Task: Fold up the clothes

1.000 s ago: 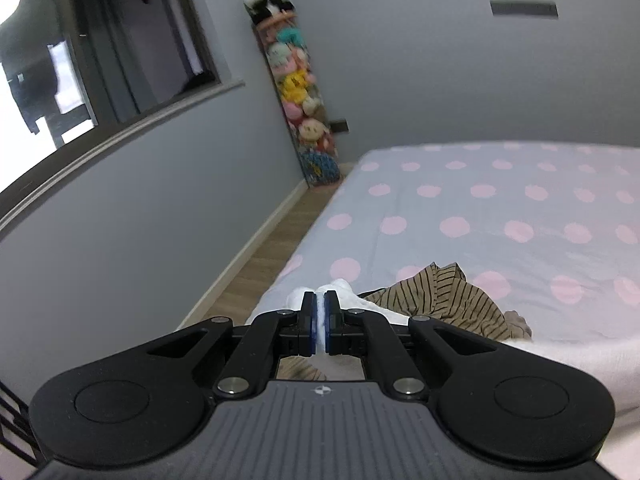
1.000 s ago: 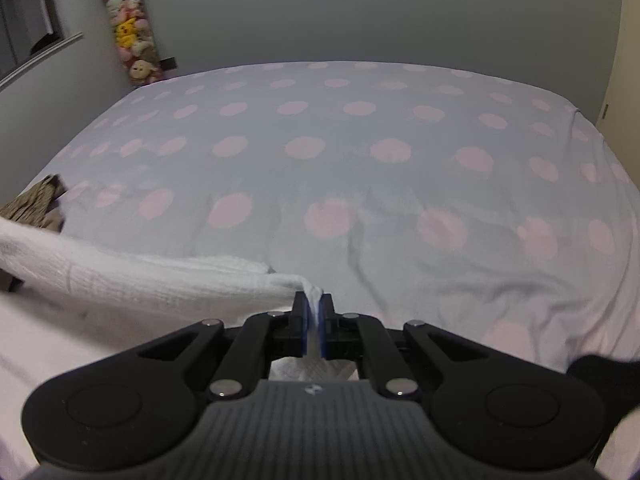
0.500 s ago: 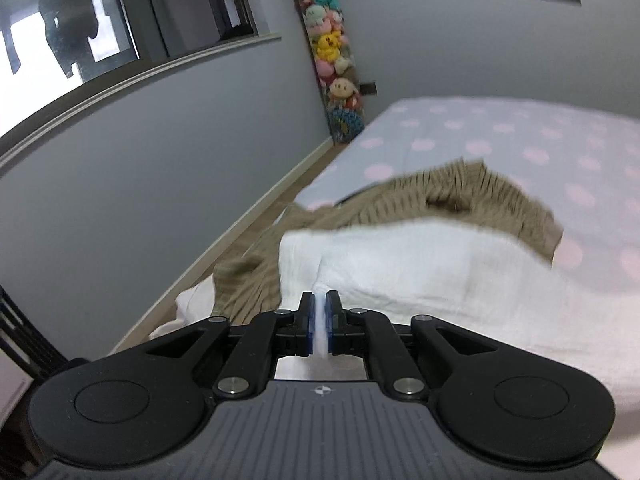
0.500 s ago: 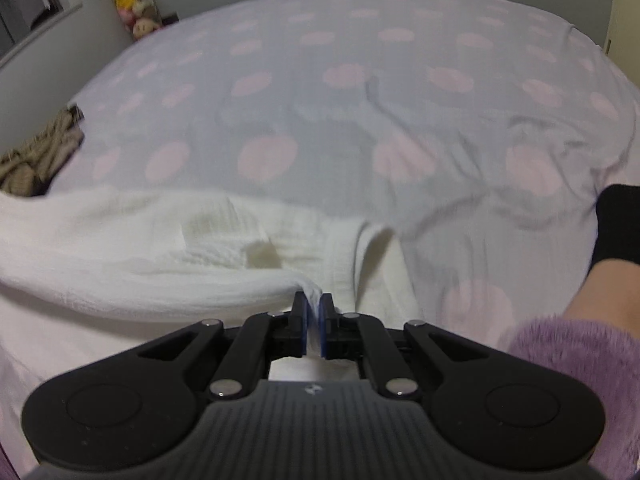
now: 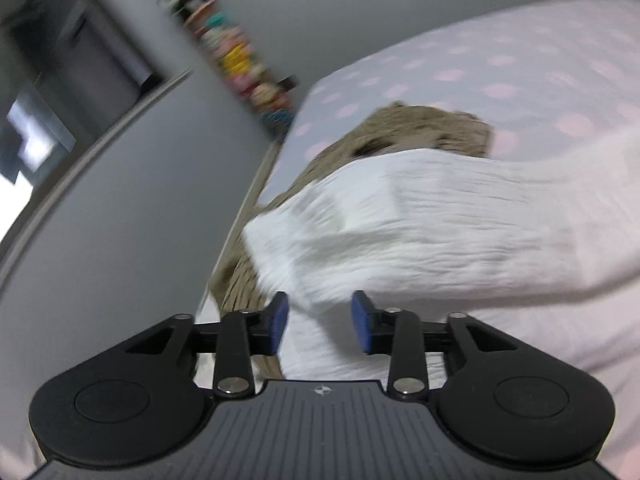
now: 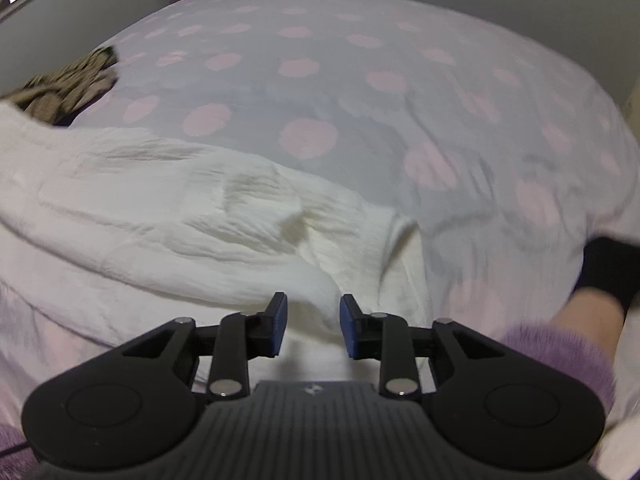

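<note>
Left gripper (image 5: pixel 319 322) and right gripper (image 6: pixel 311 327) both went from clamped to jaws apart, dropping the white garment (image 5: pixel 420 232) onto the bed (image 6: pixel 360 92) over the brown striped garment (image 5: pixel 404 128). Fold likely laid. Motion blur; fold edges unclear, brown piece mostly covered.

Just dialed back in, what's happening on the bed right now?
A person is folding a white garment on the polka-dot bed, with a hand-held gripper in each hand. Both the left hand-held gripper and the right hand-held gripper are open, with white fabric lying between their fingers but not clamped. The garment lies doubled over in a fold. A brown striped garment sits bunched beyond it, near the bed's left edge.
</note>
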The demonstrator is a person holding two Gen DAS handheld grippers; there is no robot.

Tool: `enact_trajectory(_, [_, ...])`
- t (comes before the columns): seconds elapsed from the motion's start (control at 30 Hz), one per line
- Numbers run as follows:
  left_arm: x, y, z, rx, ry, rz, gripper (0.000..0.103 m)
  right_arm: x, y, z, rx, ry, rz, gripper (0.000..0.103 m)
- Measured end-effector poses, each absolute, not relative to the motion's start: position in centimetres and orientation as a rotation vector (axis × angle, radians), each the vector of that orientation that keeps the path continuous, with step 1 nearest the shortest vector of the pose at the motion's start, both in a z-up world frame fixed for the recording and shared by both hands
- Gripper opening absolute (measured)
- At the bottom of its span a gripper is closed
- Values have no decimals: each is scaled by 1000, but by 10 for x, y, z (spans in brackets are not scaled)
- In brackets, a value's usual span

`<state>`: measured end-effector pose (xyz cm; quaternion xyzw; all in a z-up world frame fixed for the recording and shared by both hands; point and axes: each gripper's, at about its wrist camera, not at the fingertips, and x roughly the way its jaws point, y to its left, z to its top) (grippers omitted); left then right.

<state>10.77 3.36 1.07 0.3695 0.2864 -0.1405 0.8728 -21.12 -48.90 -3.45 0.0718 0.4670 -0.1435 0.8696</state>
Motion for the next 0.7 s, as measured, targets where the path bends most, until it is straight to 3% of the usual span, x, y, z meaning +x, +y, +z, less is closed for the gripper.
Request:
enact_trajectory(0.27, [119, -19, -16, 1236, 483, -397, 43, -171, -472, -31, -74, 1031, -191, 43])
enact_trajectory(0.47, [142, -31, -41, 1551, 568, -517, 43, -150, -470, -40, -172, 1102, -106, 45])
enact_trajectory(0.6, [142, -31, -61, 1646, 625, -566, 24, -143, -475, -49, -189, 1140, -65, 47])
enact_trajectory(0.7, [143, -30, -73, 1637, 634, -539, 7, -139, -482, -56, -176, 1153, -58, 53])
